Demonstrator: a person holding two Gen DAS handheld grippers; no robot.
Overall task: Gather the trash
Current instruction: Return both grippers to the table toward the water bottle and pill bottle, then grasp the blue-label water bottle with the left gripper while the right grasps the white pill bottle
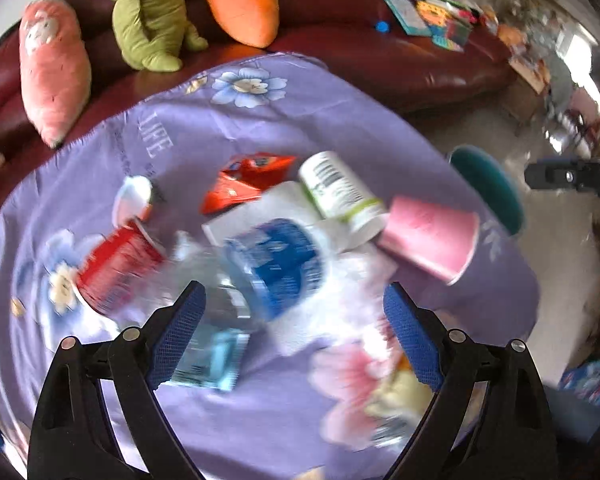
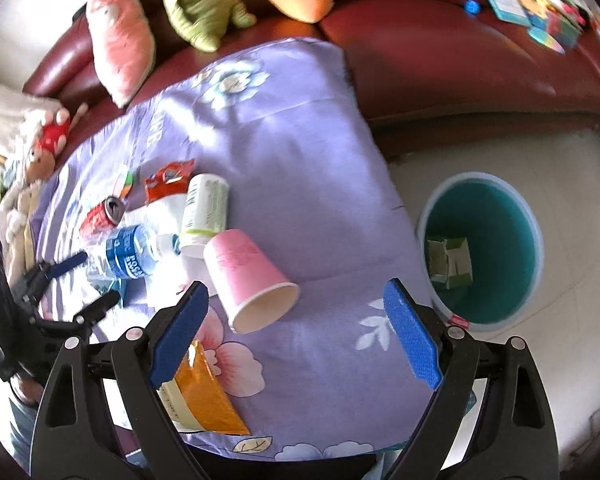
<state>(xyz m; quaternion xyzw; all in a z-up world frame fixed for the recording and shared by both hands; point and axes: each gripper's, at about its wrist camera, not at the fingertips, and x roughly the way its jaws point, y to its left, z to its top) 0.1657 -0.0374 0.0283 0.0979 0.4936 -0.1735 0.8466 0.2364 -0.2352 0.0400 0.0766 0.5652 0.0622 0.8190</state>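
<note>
Trash lies on a purple flowered cloth (image 2: pixel 300 140): a clear bottle with a blue label (image 1: pixel 276 264) (image 2: pixel 128 252), a red can (image 1: pixel 116 268) (image 2: pixel 102 214), a red snack wrapper (image 1: pixel 244 184) (image 2: pixel 168 178), a white-and-green tub (image 1: pixel 340 192) (image 2: pixel 204 208) and a pink paper cup (image 1: pixel 432 236) (image 2: pixel 248 276) on its side. My left gripper (image 1: pixel 294 300) (image 2: pixel 90 284) stands open over the bottle's end, pads clear of it. My right gripper (image 2: pixel 296 308) is open and holds nothing, just right of the cup's mouth. The teal bin (image 2: pixel 480 248) (image 1: pixel 488 188) on the floor holds a folded carton (image 2: pixel 450 264).
An orange packet (image 2: pixel 204 392) lies at the cloth's near edge and a light blue packet (image 1: pixel 212 356) by the left finger. Behind is a dark red sofa (image 2: pixel 460 60) with plush toys (image 1: pixel 56 68) and books (image 1: pixel 432 16). Dolls (image 2: pixel 40 152) lie at the far left.
</note>
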